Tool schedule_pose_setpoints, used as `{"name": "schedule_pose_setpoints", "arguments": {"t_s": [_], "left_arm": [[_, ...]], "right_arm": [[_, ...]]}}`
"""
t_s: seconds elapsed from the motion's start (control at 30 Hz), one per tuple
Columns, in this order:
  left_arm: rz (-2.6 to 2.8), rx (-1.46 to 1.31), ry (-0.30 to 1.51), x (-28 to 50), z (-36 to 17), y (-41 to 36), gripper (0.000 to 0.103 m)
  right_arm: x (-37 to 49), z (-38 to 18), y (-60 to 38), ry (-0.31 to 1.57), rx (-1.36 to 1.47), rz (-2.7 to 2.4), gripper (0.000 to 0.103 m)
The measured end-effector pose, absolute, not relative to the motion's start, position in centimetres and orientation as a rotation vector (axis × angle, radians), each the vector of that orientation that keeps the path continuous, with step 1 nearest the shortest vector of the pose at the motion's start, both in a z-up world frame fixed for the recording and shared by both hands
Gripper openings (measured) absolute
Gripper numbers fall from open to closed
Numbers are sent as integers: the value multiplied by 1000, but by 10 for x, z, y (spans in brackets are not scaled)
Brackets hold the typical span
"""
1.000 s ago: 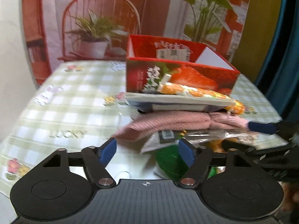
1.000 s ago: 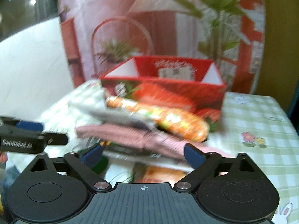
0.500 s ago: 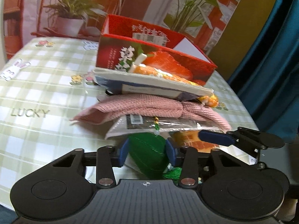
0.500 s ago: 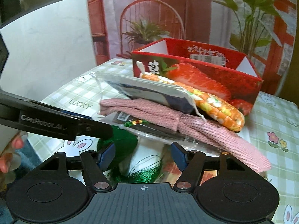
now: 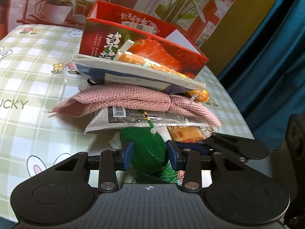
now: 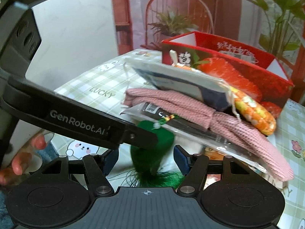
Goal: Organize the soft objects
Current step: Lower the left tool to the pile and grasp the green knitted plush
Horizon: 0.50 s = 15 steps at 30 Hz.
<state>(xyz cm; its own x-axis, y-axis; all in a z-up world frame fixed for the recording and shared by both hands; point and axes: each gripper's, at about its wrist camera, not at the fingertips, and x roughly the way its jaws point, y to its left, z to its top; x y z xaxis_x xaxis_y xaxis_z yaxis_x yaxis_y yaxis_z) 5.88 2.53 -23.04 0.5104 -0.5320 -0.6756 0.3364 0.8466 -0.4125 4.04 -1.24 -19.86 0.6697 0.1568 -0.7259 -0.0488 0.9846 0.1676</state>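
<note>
Left tongs (image 5: 149, 153) are clamped on the green stuffed sachet (image 5: 146, 150), their blue pads pressing its sides. Right tongs (image 6: 145, 159) are closing around that same sachet, pads not yet touching it. Right behind the sachet sits a stack: clear packet (image 5: 144, 121), pink knitted cloth (image 5: 124, 101), white pouch (image 5: 133, 72), and beyond it a red box (image 5: 152, 43) on the checked table (image 5: 34, 72)
</note>
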Motion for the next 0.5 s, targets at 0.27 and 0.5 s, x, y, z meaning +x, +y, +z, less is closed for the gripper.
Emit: {"name": "schedule_pose_setpoints", "arguments": {"t_s": [0.27, 0.5], "left_arm": [[-496, -300, 906, 63, -233, 36, 46], [-512, -316, 904, 64, -236, 36, 46]], "right_arm": [[44, -212, -22, 835, 206, 110, 40], [42, -211, -21, 817, 203, 116, 38]]}}
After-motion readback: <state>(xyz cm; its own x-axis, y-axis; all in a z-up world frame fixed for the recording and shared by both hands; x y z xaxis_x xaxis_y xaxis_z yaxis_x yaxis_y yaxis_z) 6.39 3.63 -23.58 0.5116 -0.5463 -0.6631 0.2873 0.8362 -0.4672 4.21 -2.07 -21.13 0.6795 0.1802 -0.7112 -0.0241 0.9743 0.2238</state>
